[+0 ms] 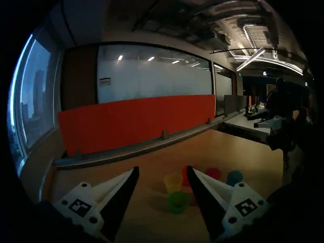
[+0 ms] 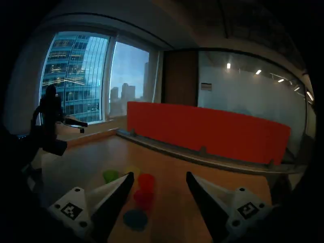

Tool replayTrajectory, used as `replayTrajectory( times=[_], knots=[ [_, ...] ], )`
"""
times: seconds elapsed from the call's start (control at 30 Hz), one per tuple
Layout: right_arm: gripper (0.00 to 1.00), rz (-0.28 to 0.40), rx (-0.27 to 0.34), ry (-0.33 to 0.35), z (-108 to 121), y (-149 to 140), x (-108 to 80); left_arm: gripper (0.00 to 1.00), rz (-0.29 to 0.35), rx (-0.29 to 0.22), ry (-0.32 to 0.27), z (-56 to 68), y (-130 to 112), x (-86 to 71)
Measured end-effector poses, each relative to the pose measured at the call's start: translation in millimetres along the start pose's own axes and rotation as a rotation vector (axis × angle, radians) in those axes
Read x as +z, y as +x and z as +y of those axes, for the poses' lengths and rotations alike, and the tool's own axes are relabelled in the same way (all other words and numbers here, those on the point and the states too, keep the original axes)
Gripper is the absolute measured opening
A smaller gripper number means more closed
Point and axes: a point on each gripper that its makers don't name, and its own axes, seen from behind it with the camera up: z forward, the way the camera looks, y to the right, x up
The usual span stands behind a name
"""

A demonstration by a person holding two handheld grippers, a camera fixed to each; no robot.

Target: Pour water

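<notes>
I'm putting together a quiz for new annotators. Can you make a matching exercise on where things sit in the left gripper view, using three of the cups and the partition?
Things:
1. green cup
2. yellow cup
3. blue cup
4. orange partition

Places:
A. along the far edge of the table
B. rightmost of the cups in the picture
C. nearest the camera
D. directly behind the nearest cup

Pairs: 1-C, 2-D, 3-B, 4-A
</notes>
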Motion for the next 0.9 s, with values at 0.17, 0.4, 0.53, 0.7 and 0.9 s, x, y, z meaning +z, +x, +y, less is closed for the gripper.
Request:
replayTrajectory(
  times=[0.17,0.4,0.53,0.7,0.9],
  knots=[
    [1.0,-0.046,-0.013,0.026,-5,-19,3.1,0.87,-0.041,0.01,-0.02,4.0,-19,6.3],
    [1.0,-0.097,-0.02,0.057,-11,-43,8.1,0.87,-0.104,0.022,-0.034,8.2,-49,15.2],
    [1.0,-0.127,-0.015,0.069,-12,-57,10.5,0.87,-0.138,0.017,-0.049,12.4,-66,19.6],
    [1.0,-0.156,-0.013,0.079,-15,-72,12.1,0.87,-0.17,0.016,-0.068,18.1,-83,25.5],
    [1.0,-0.186,-0.027,0.086,-17,-88,14.3,0.87,-0.203,0.016,-0.09,23.7,-99,32.0]
  ],
)
